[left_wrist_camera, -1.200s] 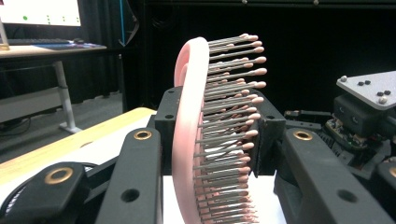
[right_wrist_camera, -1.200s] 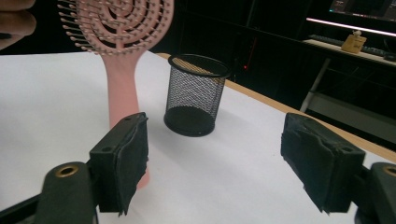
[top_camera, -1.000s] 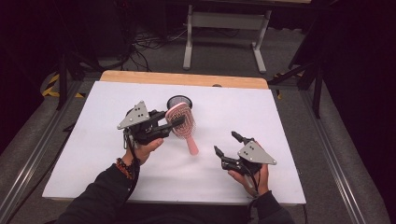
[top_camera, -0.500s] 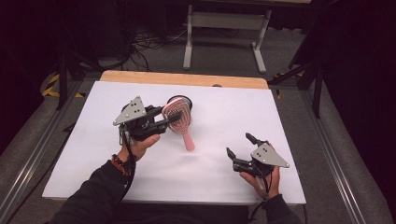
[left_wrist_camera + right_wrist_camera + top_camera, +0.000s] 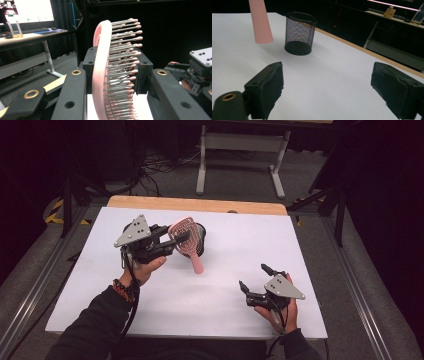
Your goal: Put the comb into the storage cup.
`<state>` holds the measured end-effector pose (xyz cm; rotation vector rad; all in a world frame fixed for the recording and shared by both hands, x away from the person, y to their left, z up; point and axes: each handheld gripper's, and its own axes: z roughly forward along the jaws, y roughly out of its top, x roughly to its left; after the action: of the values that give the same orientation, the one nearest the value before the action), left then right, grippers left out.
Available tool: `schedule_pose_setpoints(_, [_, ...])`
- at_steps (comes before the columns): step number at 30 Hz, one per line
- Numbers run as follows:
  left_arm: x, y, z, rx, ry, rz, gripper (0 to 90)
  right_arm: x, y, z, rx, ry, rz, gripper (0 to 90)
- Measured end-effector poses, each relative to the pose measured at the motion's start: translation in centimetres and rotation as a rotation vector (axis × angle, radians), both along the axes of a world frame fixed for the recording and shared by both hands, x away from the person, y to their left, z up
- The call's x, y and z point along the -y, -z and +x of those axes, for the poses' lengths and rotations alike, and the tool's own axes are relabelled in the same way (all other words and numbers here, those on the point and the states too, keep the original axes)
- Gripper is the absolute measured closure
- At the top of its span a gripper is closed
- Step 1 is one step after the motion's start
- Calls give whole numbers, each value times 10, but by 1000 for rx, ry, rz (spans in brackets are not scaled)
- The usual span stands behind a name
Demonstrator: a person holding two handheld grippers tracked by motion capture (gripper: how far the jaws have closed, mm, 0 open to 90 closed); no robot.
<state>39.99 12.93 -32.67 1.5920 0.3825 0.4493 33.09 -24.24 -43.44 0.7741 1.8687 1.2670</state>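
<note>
My left gripper (image 5: 176, 241) is shut on the head of a pink hairbrush (image 5: 184, 236) and holds it off the white table, handle (image 5: 197, 264) hanging down toward me. In the left gripper view the brush head (image 5: 101, 75) stands upright between the jaws, bristles to the right. A black mesh cup (image 5: 201, 239) stands upright just behind the brush; the right gripper view shows the cup (image 5: 299, 32) with the pink handle (image 5: 260, 22) to its left. My right gripper (image 5: 252, 275) rests low at the front right; its jaws have just been opening and hold nothing (image 5: 328, 75).
The white table top (image 5: 100, 285) ends in a wooden strip (image 5: 200, 205) at the back. A grey desk frame (image 5: 240, 150) stands on the floor beyond. The right hand's gripper (image 5: 200, 65) appears at the right of the left gripper view.
The left hand has lifted the brush up and a little to the left. The right gripper's jaws have spread wider and the hand has drifted slightly right.
</note>
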Motion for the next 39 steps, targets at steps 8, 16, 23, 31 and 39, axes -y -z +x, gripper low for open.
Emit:
schedule_pose_setpoints(8, [-1,-15,1,28,2,11,637,-2,1,1,-11,4,-9,112])
schedule_pose_setpoints(16, [0,-31,7,44,-7,42,636,-2,1,-1,-12,-3,-10,113])
schedule_pose_setpoints(23, [1,-43,13,50,-10,49,636,-3,1,-1,-15,-4,-11,114])
schedule_pose_setpoints(31, [3,-54,24,51,-26,49,636,-2,1,-1,-14,-1,-9,113])
schedule_pose_setpoints(39, [5,-63,35,65,-45,53,636,-1,1,-2,-11,-3,-4,113])
